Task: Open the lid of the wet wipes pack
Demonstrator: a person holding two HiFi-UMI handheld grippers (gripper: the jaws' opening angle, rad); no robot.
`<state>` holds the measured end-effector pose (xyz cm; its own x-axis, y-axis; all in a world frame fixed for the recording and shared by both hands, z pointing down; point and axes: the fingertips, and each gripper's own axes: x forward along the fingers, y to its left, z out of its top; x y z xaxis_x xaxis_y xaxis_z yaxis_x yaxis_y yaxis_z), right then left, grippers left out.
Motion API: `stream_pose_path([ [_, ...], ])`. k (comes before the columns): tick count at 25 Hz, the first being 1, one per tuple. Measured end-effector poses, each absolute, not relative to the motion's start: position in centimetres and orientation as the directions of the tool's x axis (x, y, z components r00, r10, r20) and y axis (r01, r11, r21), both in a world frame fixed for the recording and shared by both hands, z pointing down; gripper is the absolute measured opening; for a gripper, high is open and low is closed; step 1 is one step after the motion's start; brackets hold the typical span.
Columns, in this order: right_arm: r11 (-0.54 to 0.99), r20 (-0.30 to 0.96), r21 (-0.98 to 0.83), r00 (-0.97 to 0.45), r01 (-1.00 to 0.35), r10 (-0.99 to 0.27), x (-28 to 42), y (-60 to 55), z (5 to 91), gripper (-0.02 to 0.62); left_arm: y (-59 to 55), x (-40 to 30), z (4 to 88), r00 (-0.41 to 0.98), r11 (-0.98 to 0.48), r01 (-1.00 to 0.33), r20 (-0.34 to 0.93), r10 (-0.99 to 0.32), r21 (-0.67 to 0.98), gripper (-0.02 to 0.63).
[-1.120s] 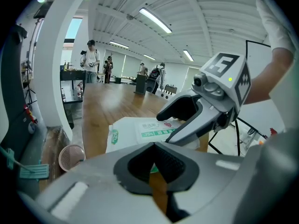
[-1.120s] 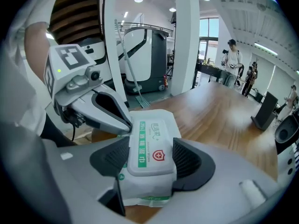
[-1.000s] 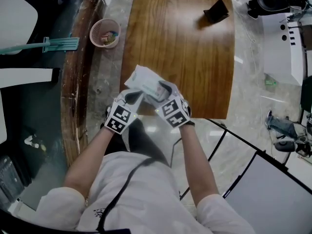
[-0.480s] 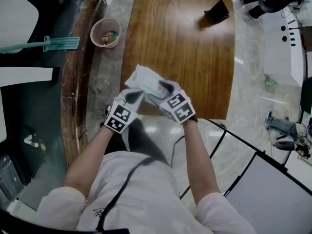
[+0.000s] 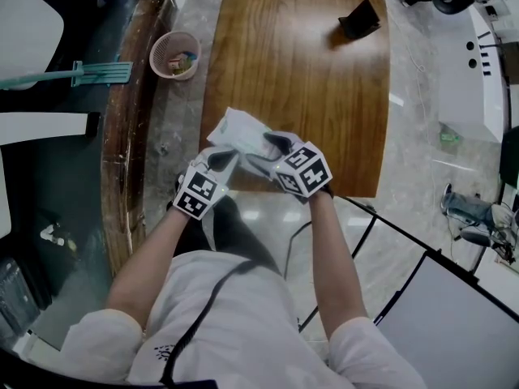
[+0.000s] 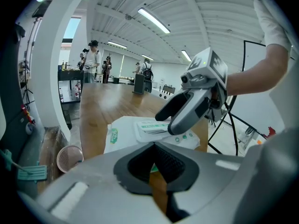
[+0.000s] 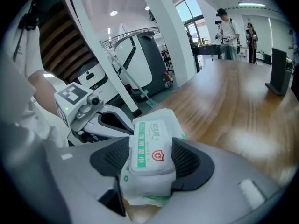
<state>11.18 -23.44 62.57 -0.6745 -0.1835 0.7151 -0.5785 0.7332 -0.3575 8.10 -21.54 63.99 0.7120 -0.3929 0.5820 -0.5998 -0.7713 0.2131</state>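
Note:
A white wet wipes pack [image 5: 236,130] with green print is held in the air over the near edge of the wooden table [image 5: 308,79]. My left gripper [image 5: 227,163] is shut on the pack's near edge; in the left gripper view a green-printed bit of the pack [image 6: 122,135] shows between the closed jaws of my left gripper [image 6: 155,168]. My right gripper [image 5: 268,145] is shut on the pack's lid [image 7: 150,146], with one jaw on each side of it. From the left gripper view, my right gripper [image 6: 164,115] lies across the lid [image 6: 150,126].
A black stand [image 5: 359,19] sits at the table's far right. A pink bin [image 5: 174,55] and a teal mop [image 5: 81,74] are on the floor at left. White equipment [image 5: 478,79] stands at right. People stand far off [image 6: 93,59].
My right gripper has shifted a little to the right and rolled, its marker cube now tilted. The pack and my left gripper have hardly moved.

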Motion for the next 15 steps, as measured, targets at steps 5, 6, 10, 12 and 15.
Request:
stream_pose_path([
  [5,0.745,0.71,-0.307,-0.664,-0.592,-0.235,11.1,-23.5,61.8,0.293,-21.4,7.9,64.0,0.71,-0.753,-0.613,0.586,-0.39,0.241,0.005],
  [6,0.742,0.702,-0.295,-0.663,-0.603,-0.259,11.2,-23.6,61.5,0.29,-21.3,7.9,64.0,0.71,-0.751,-0.613,0.587,-0.389,0.243,0.005],
  [10,0.713,0.664,-0.258,-0.656,-0.652,-0.359,12.0,-24.6,59.6,0.282,-21.3,7.7,64.0,0.708,-0.753,-0.611,0.595,-0.382,0.245,0.005],
  [12,0.697,0.646,-0.241,-0.648,-0.675,-0.404,12.6,-25.4,58.7,0.275,-21.3,7.6,64.0,0.706,-0.751,-0.612,0.598,-0.379,0.246,0.005],
  [15,0.685,0.637,-0.213,-0.631,-0.696,-0.443,13.5,-26.3,58.0,0.27,-21.3,7.6,64.0,0.703,-0.747,-0.616,0.603,-0.378,0.25,0.005],
])
